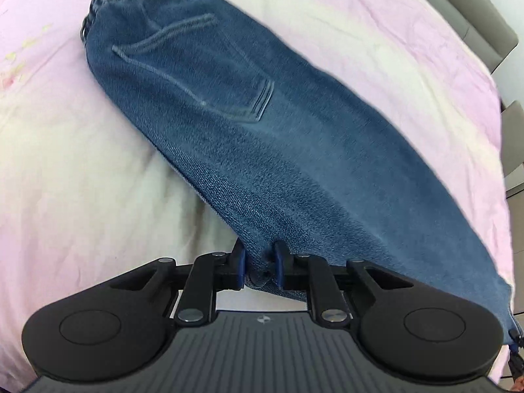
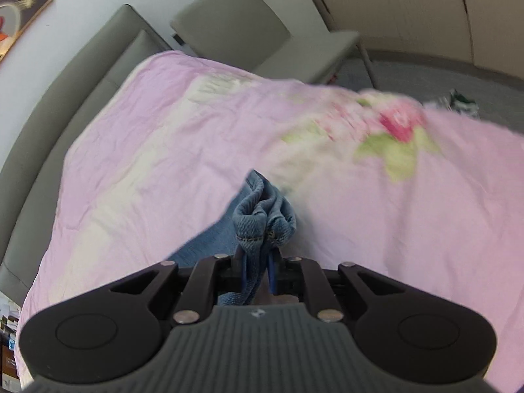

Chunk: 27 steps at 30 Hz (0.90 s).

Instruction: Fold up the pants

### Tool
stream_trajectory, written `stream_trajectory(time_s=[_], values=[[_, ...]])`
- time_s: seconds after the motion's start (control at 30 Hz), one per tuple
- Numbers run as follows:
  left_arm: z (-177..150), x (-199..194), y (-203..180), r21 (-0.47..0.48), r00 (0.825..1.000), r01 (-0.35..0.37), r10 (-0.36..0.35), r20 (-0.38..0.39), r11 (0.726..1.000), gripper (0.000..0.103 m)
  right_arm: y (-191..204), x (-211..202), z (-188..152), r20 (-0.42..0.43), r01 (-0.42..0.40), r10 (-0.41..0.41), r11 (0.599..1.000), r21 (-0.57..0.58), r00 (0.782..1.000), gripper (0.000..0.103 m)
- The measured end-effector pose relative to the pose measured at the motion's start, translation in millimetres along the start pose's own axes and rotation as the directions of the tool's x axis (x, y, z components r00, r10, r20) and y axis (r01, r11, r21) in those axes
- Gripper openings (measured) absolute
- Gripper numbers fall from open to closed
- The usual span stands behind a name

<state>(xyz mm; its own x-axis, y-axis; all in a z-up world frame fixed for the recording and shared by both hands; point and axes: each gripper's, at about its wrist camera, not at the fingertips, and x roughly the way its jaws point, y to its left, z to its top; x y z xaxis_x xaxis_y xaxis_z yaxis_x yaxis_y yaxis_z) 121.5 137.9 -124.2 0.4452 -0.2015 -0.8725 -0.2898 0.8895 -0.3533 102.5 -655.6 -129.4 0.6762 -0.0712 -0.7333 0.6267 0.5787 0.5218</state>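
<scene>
The lower hem of the pants (image 1: 294,163) is hidden behind the left gripper (image 1: 260,267) body; its far corner runs out of the left wrist view at the right edge. In the right wrist view, the right gripper (image 2: 257,270) covers most of the denim, leaving only a bunched hem visible. The sheet (image 2: 163,150) is motion-blurred, its floral print smeared. A framed picture (image 2: 19,9) is cut off at the left edge. A dark item on the floor (image 2: 461,101) is too blurred to identify.

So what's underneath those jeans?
A pink sheet with a floral print lies under the jeans, showing on both sides. What the denim itself covers can't be seen. The leg end is lifted, pinched by the left gripper and right gripper.
</scene>
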Motion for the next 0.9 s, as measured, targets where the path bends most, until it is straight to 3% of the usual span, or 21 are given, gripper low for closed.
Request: stream_trajectory(time_s=[0.2, 0.3, 0.37, 0.43, 0.47, 0.67, 0.83, 0.9], values=[[0.3, 31.5, 19.9, -0.032, 0.999, -0.007, 0.005, -0.050, 0.999, 0.021, -16.0, 28.6, -20.1, -0.021, 0.066, -0.068, 0.993, -0.101, 0.997, 0.008], [3.2, 24.7, 18.1, 0.004, 0.998, -0.023, 0.023, -0.062, 1.000, 0.033, -15.9, 29.8, -13.0, -0.054, 0.059, -0.065, 0.993, -0.105, 0.996, 0.010], [7.2, 14.4, 18.5, 0.031, 0.996, -0.001, 0.004, -0.088, 1.000, 0.037, -12.4, 25.3, -7.3, -0.077, 0.059, -0.069, 0.990, -0.126, 0.995, 0.019], [4.7, -2.6, 18.3, 0.064, 0.995, 0.008, -0.002, -0.100, 0.998, 0.037, -5.1, 14.6, -3.0, -0.059, 0.098, -0.111, 0.978, -0.186, 0.992, 0.044], [7.3, -10.1, 19.0, 0.082, 0.996, 0.007, 0.001, -0.092, 0.997, 0.037, 0.7, 8.4, -1.0, -0.036, 0.117, -0.129, 0.965, -0.237, 0.991, 0.047], [45.1, -44.2, -9.4, 0.249, 0.999, -0.021, 0.009, 0.049, 0.968, 0.037, 29.3, -14.7, 10.7, 0.030, 0.110, -0.108, 0.888, -0.447, 0.994, 0.047], [80.4, -26.2, -37.4, 0.327, 0.997, -0.022, -0.003, 0.075, 0.945, 0.037, 57.1, -0.6, 19.9, 0.034, 0.094, -0.090, 0.834, -0.543, 0.995, 0.047], [87.9, -9.2, -50.4, 0.358, 0.997, -0.031, 0.002, 0.080, 0.933, 0.037, 60.5, 12.0, 25.6, 0.019, 0.086, -0.090, 0.831, -0.550, 0.996, 0.047]])
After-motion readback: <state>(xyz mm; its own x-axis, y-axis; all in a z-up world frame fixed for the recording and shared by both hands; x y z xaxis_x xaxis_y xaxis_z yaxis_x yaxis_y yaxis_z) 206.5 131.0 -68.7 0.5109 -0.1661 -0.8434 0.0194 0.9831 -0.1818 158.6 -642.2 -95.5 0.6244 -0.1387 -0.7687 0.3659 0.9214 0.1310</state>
